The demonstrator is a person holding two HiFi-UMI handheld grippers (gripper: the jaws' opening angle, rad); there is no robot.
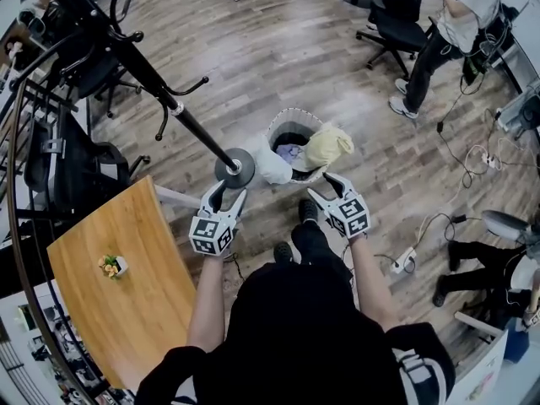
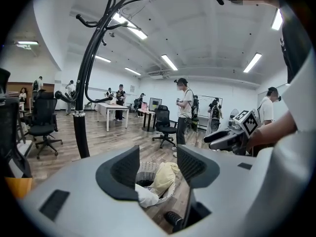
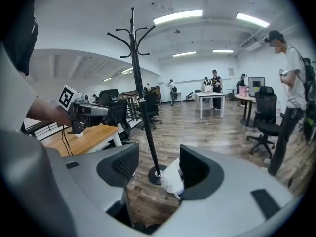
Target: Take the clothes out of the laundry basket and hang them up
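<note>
A woven laundry basket [image 1: 281, 126] stands on the wood floor just ahead of me. A yellow garment [image 1: 328, 147] drapes over its right rim, a white garment [image 1: 271, 168] hangs over its left rim, and bluish cloth [image 1: 292, 152] lies inside. The black coat rack [image 1: 191, 124] has its round base [image 1: 235, 169] beside the basket. My left gripper [image 1: 230, 191] is open, near the rack base. My right gripper [image 1: 323, 186] is open, just short of the basket. In the left gripper view the open gripper [image 2: 158, 169] frames the basket [image 2: 146, 170] and yellow garment [image 2: 165, 176]. In the right gripper view the open gripper [image 3: 158, 169] frames the white garment [image 3: 173, 177].
A wooden table [image 1: 126, 285] is at my left, with a small flower pot [image 1: 111, 266]. Black office chairs [image 1: 396, 19] and a standing person [image 1: 447, 32] are at the far right. Cables and power strips [image 1: 472, 163] lie on the floor to the right. A dark chair [image 1: 76, 167] is behind the rack.
</note>
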